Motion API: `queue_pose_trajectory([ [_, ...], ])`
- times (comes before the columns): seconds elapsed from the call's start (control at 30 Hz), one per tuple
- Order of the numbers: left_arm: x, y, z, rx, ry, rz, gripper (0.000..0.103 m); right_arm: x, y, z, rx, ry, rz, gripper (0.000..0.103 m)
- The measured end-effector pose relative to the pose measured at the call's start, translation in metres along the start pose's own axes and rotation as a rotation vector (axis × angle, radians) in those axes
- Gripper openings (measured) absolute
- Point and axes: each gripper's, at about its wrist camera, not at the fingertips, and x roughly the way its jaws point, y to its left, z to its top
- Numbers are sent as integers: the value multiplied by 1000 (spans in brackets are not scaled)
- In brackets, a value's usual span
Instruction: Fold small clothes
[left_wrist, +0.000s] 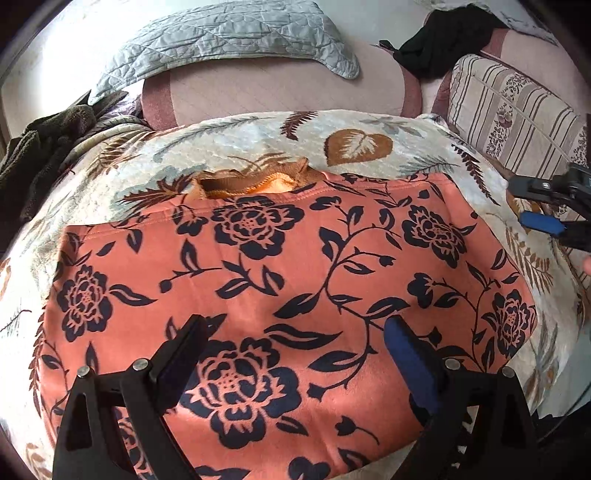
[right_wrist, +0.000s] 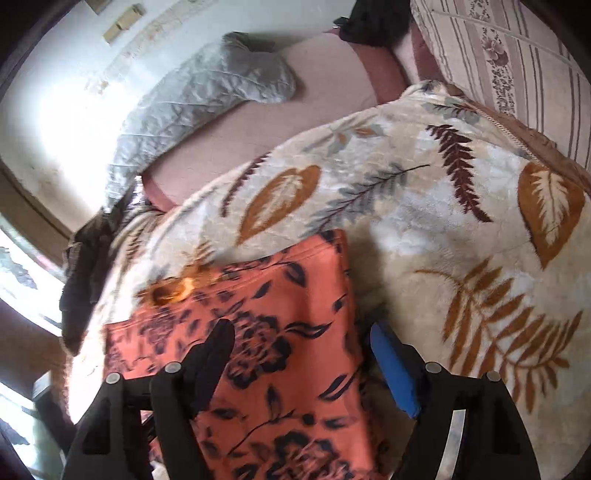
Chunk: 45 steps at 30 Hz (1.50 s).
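An orange garment with dark flower prints (left_wrist: 280, 280) lies spread flat on a cream blanket with leaf prints (left_wrist: 229, 140). Its neck opening (left_wrist: 255, 182) is at the far edge and shows an orange lining. My left gripper (left_wrist: 295, 325) hangs open over the near part of the garment, with nothing between its fingers. My right gripper (left_wrist: 522, 203) is off the garment's right side, open. In the right wrist view the right gripper (right_wrist: 301, 330) stands open above the garment's right edge (right_wrist: 280, 332), holding nothing; this view is a little blurred.
Behind the blanket (right_wrist: 424, 206) is a pink cushion (left_wrist: 277, 88) with a grey quilted pillow (left_wrist: 229, 40) on it. Black clothing (left_wrist: 443, 40) lies at the far right, beside a striped cushion (left_wrist: 509, 114). A dark olive garment (left_wrist: 44, 147) is heaped at the left.
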Motion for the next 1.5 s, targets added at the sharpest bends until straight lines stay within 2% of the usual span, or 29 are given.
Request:
queue_pose_trajectory([
  [0.1, -14, 14, -7, -39, -11, 18, 96, 6, 21, -27, 38, 113, 248, 82],
  [0.2, -26, 26, -14, -65, -17, 38, 96, 41, 29, -45, 81, 207, 311, 82],
  [0.27, -31, 34, -18, -78, -17, 48, 96, 66, 23, -46, 125, 241, 285, 82],
  [0.3, -33, 38, -19, -86, -17, 51, 96, 75, 17, -44, 152, 227, 244, 82],
  [0.37, -34, 46, -21, -99, -15, 58, 96, 79, 8, -38, 244, 182, 239, 82],
  [0.43, -32, 52, -21, -111, -10, 60, 96, 75, 21, -28, 220, 147, 262, 83],
  [0.5, -26, 55, -20, -117, -10, 61, 96, 80, 40, -20, 163, 169, 328, 83],
  [0.53, -22, 55, -20, -120, -4, 64, 96, 89, 45, -17, 138, 186, 334, 84],
  [0.6, -14, 57, -19, -126, 14, 61, 96, 114, 41, -13, 129, 230, 237, 84],
  [0.63, -10, 58, -20, -128, 22, 65, 96, 123, 32, -12, 168, 232, 203, 83],
  [0.67, -8, 58, -20, -130, 28, 67, 96, 125, 24, -11, 229, 210, 229, 83],
  [0.7, -7, 59, -21, -133, 29, 63, 96, 119, 23, -9, 262, 183, 240, 83],
  [0.83, -6, 62, -26, -138, 30, 63, 96, 70, 31, -23, 234, 83, 285, 83],
  [0.97, -12, 63, -32, -151, 24, 63, 96, 16, 14, -81, 278, 43, 283, 83],
  [1.1, -16, 57, -35, -140, 20, 67, 96, 0, -28, -142, 444, 59, 235, 85],
  [1.13, -16, 53, -34, -134, 20, 67, 96, 3, -41, -148, 486, 62, 239, 85],
  [1.2, -15, 44, -31, -121, 14, 64, 96, 5, -59, -149, 575, 29, 300, 84],
  [1.3, -12, 31, -27, -99, 13, 65, 96, 12, -64, -130, 574, 3, 289, 83],
  [1.33, -11, 27, -26, -94, 9, 68, 96, 16, -67, -127, 606, 3, 287, 79],
  [1.37, -8, 23, -25, -90, 8, 74, 96, 21, -68, -122, 615, 8, 276, 58],
  [1.4, -5, 20, -24, -85, 15, 81, 96, 28, -65, -115, 577, 30, 235, 42],
  [1.43, -2, 18, -23, -82, 26, 87, 96, 39, -62, -111, 551, 52, 194, 15],
  [1.5, -3, 14, -21, -83, 24, 89, 96, 41, -58, -106, 518, 53, 167, 10],
])
